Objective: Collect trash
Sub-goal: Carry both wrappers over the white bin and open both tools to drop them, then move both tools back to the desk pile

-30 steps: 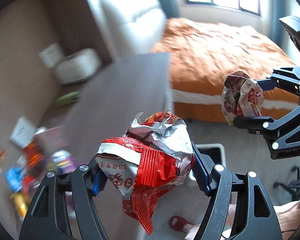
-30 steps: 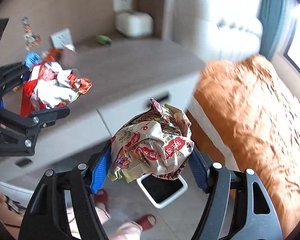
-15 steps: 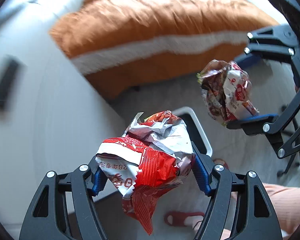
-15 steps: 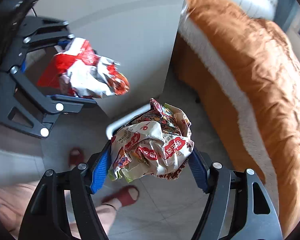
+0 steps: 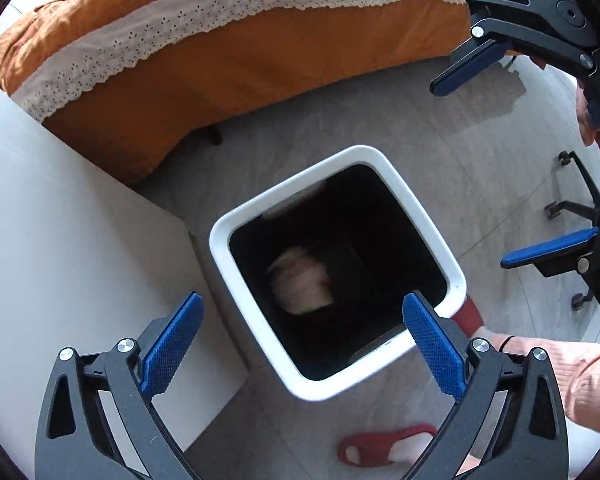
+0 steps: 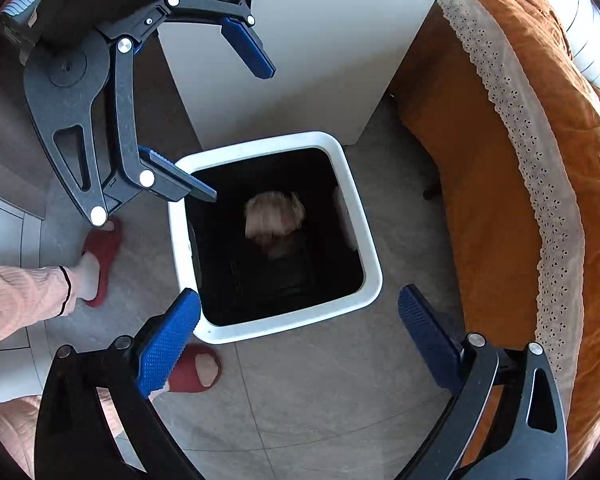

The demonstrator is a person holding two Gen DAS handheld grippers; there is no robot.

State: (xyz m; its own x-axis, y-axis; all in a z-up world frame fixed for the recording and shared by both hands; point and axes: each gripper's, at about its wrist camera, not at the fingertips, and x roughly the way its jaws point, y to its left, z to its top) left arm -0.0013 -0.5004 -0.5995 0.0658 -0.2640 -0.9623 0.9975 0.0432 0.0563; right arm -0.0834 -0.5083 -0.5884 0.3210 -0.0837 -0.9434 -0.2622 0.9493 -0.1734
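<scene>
A white-rimmed trash bin [image 5: 416, 208] with a black inside stands on the floor right below both grippers. Inside it a pale crumpled wrapper [image 5: 302, 280] shows as a blur. My left gripper [image 5: 302, 298] points down over the bin mouth, its jaws opening with nothing between the blue pads. My right gripper [image 5: 469, 176] hangs at the right, jaws also opening and empty. In the right wrist view the same bin [image 6: 284, 325] holds the blurred wrapper [image 6: 274, 216]. There the right gripper [image 6: 298, 294] sits over the near rim and the left gripper [image 6: 242, 135] over the far left corner.
A bed with an orange cover and lace trim [image 5: 260, 60] runs close along one side of the bin. A white cabinet [image 5: 60, 220] stands against another side. A person's feet in red slippers [image 5: 384, 446] and a chair base on casters [image 5: 572, 200] are nearby on the grey tiled floor.
Both grippers came down from desk height to just above the bin. Each was shut on a crumpled snack wrapper; both have opened and let go. A wrapper now lies blurred inside the bin.
</scene>
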